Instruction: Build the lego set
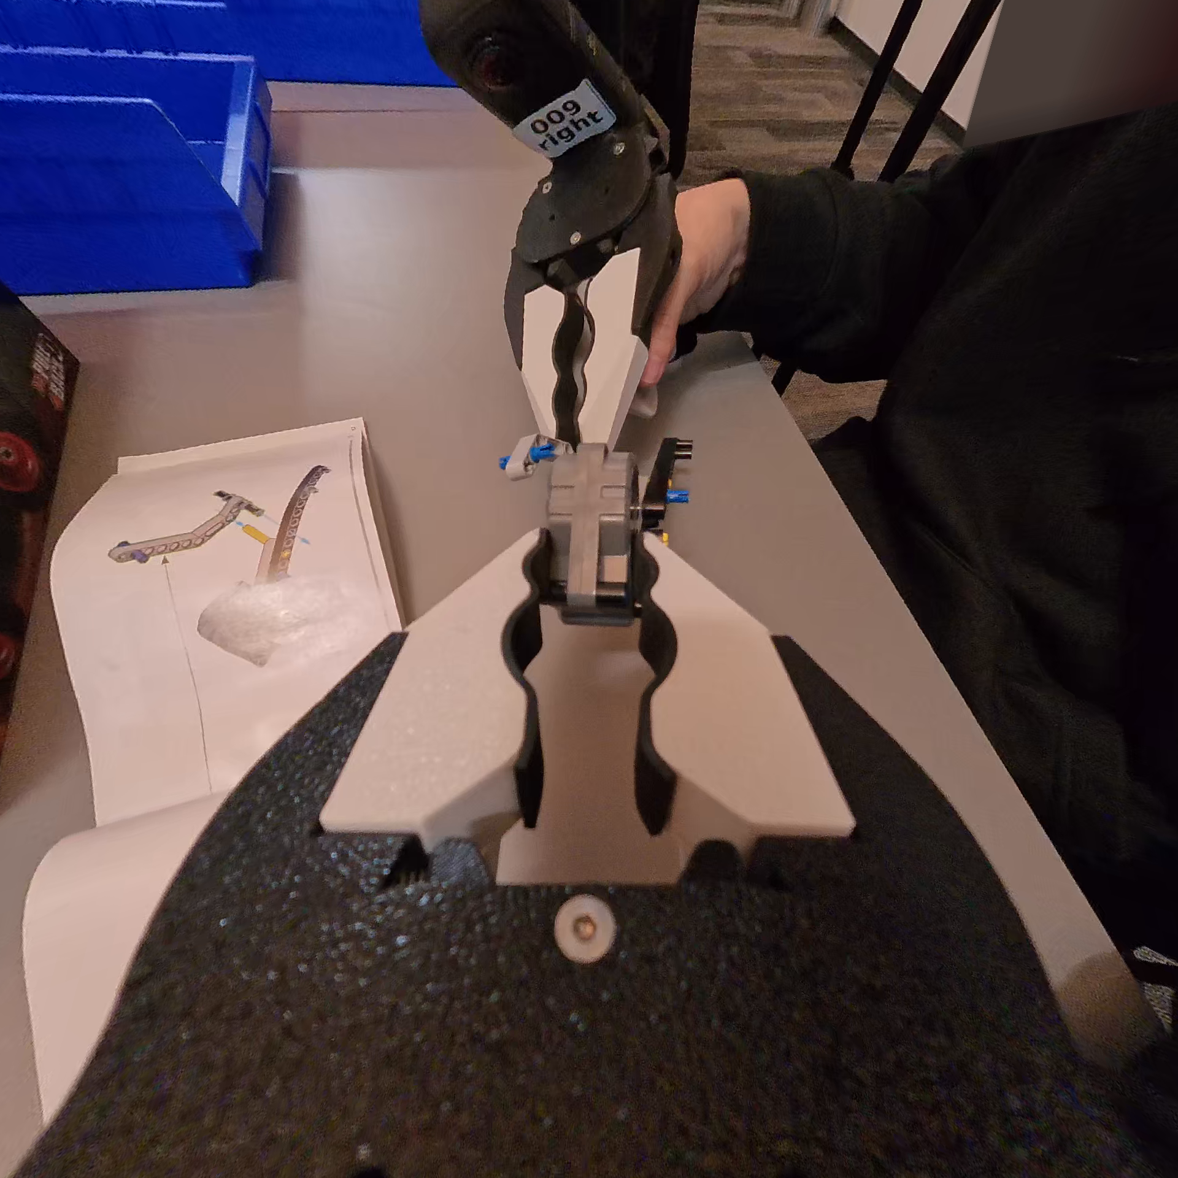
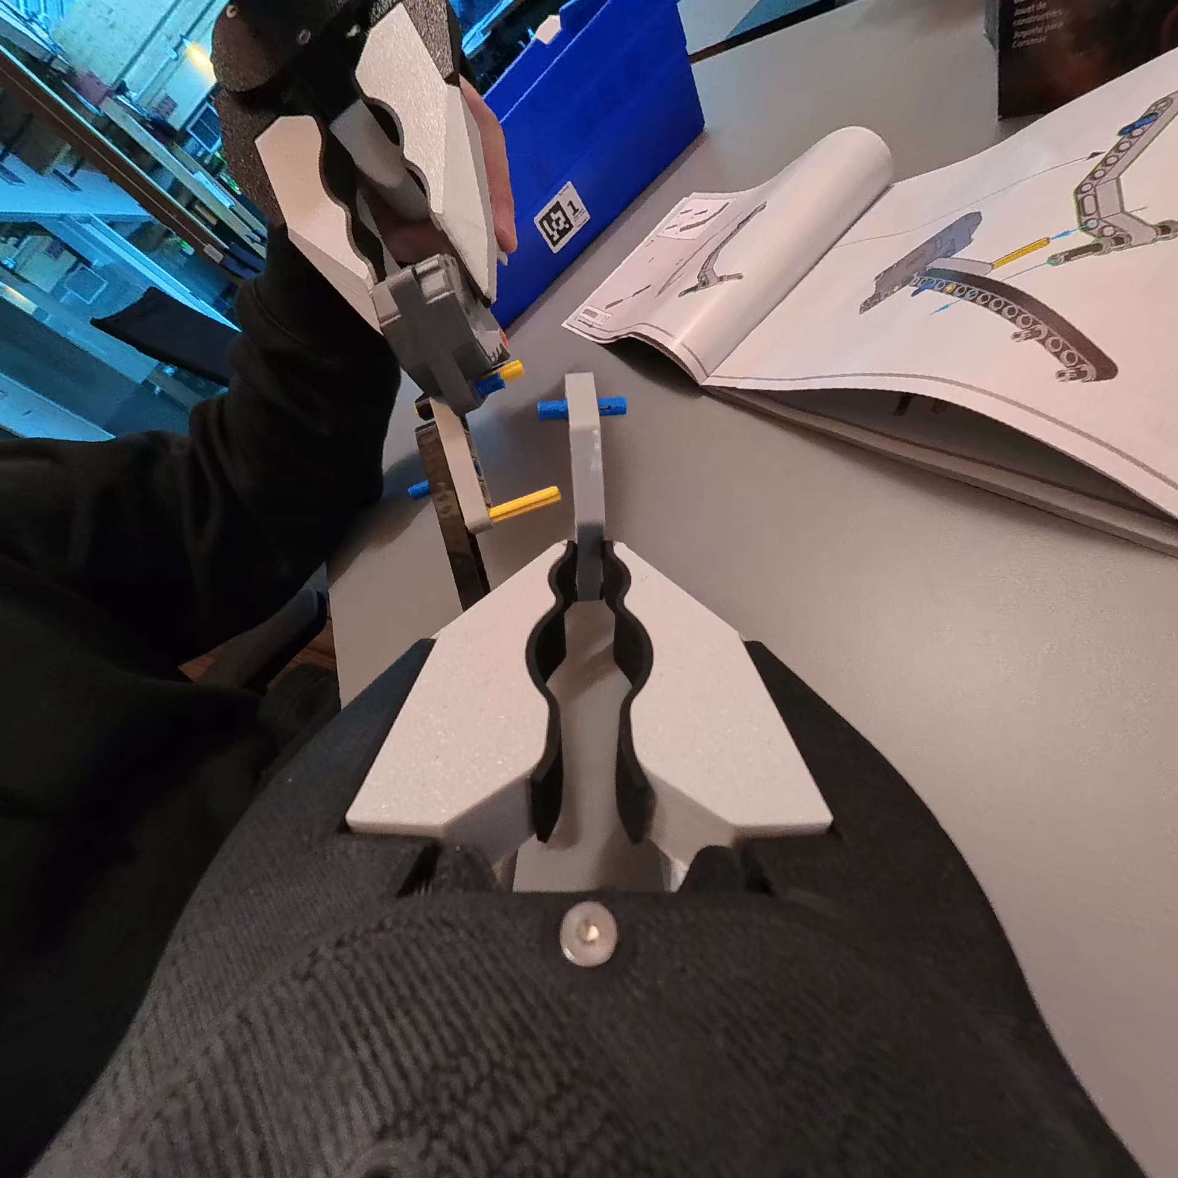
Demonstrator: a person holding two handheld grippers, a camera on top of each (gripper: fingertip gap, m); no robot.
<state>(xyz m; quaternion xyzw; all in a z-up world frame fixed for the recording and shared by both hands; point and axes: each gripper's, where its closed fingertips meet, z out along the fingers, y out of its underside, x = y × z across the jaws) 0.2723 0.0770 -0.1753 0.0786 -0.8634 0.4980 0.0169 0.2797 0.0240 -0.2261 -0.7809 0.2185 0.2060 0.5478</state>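
Observation:
My left gripper is shut on a grey lego motor block and holds it above the table. A black curved beam with a blue pin is fixed to the block's right side. In the right wrist view the block hangs from the left gripper, with the black beam, a light grey beam and a yellow axle below it. My right gripper is shut on a light grey angled beam with a blue pin through its top. It holds the beam just right of the block. That beam and the right gripper sit just behind the block.
An open instruction booklet lies on the grey table. Blue bins stand at the back. A dark lego box is at the left edge. A person's black sleeve is beyond the table's right edge. About 8 cm separates my left fingertips from my right.

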